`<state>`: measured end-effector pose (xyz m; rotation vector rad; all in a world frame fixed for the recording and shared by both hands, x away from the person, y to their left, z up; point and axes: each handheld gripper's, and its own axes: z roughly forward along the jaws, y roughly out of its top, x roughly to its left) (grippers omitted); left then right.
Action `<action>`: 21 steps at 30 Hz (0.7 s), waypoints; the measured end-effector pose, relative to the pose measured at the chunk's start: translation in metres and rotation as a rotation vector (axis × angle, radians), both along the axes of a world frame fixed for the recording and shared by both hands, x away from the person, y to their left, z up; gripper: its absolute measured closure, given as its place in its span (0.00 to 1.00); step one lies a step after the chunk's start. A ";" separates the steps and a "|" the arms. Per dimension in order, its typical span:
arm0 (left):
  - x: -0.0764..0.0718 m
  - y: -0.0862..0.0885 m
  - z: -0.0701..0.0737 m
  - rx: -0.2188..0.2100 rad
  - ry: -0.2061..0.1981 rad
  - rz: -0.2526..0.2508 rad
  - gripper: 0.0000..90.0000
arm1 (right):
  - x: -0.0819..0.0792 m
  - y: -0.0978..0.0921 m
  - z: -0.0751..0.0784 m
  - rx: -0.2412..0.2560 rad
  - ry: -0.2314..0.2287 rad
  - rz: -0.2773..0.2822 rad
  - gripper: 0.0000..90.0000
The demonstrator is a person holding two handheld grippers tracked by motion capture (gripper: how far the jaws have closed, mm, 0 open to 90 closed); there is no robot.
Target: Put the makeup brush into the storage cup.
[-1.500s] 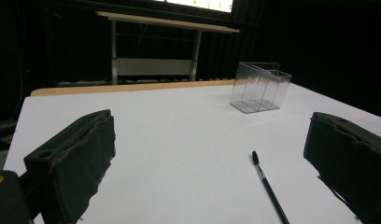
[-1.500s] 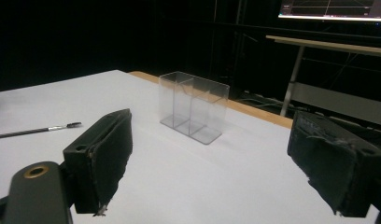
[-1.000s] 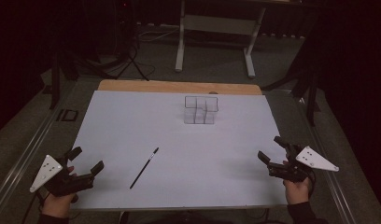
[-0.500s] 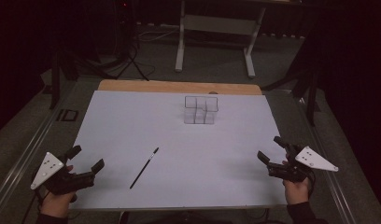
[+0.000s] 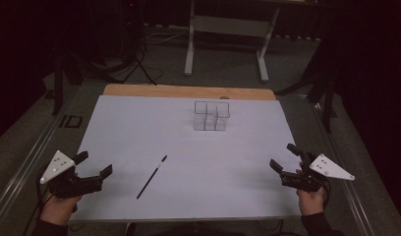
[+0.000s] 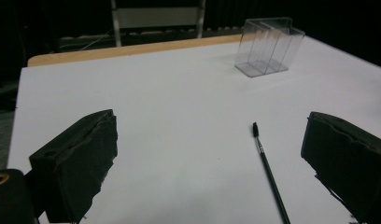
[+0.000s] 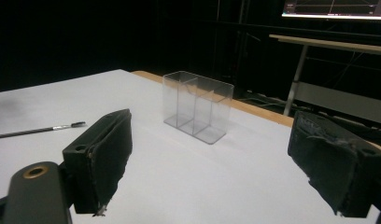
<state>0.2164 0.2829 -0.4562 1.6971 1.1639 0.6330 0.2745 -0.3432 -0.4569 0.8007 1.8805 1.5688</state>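
A big white sheet (image 5: 188, 147) covers the top of a light brown wooden table (image 5: 188, 91), and a strip of the wood shows along the far edge. A thin black brush with a small dark tip (image 5: 152, 176) lies flat on the white sheet, near the front and a bit to the left of the middle. It lies slanted, with its tip pointing away from the person and a little to the right. A clear plastic box with walls inside that split it into small parts (image 5: 211, 116) stands upright near the far side of the sheet, well apart from the brush. The left gripper (image 5: 94, 165) is held low at the front left corner of the sheet, and its two black jaws are spread wide with nothing between them. In the left gripper view the brush (image 6: 269, 171) lies just ahead, closer to one jaw than the other, and the clear box (image 6: 269, 46) stands far behind it. The right gripper (image 5: 284, 156) is held at the front right edge of the sheet, and its jaws are spread wide too, holding nothing. In the right gripper view the clear box (image 7: 198, 106) stands ahead between the jaws, and the brush (image 7: 39, 130) lies far off to one side.
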 end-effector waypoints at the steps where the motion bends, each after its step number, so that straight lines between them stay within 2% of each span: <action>1: 0.001 -0.002 0.002 -0.002 0.017 -0.005 0.05 | 0.000 0.000 0.000 0.001 0.000 0.001 0.15; 5: 0.007 -0.007 0.009 -0.009 0.102 -0.026 0.03 | 0.000 0.001 0.000 0.002 0.000 0.004 0.15; 7: 0.010 -0.011 0.011 -0.008 0.130 -0.038 0.02 | 0.001 0.001 0.000 0.001 -0.001 0.005 0.15; 8: 0.010 -0.011 0.011 -0.008 0.130 -0.038 0.02 | 0.001 0.001 0.000 0.002 -0.001 0.006 0.15; 9: 0.013 -0.015 0.012 -0.011 0.161 -0.048 0.02 | 0.001 0.001 0.000 0.001 -0.001 0.007 0.15; 11: 0.017 -0.020 0.013 -0.018 0.194 -0.064 0.02 | 0.001 0.002 -0.001 -0.003 -0.003 0.009 0.15; 13: 0.021 -0.027 0.014 0.012 0.220 -0.076 0.02 | 0.001 0.002 -0.001 -0.005 0.000 0.008 0.15; 14: 0.021 -0.027 0.014 0.012 0.220 -0.076 0.02 | 0.001 0.002 -0.001 -0.005 0.002 0.008 0.15; 16: 0.027 -0.040 0.016 0.083 0.270 -0.099 0.04 | 0.001 0.003 -0.001 -0.005 0.002 0.009 0.15; 17: 0.027 -0.040 0.016 0.083 0.270 -0.099 0.04 | 0.001 0.003 -0.001 -0.006 0.001 0.009 0.15; 18: 0.031 -0.049 0.016 0.112 0.299 -0.117 0.04 | 0.001 0.003 -0.001 -0.007 0.001 0.010 0.15; 20: 0.032 -0.053 0.016 0.117 0.313 -0.119 0.04 | 0.001 0.003 -0.001 -0.008 0.000 0.011 0.15; 21: 0.036 -0.061 0.016 0.108 0.357 -0.132 0.04 | 0.001 0.004 -0.001 -0.009 0.002 0.011 0.15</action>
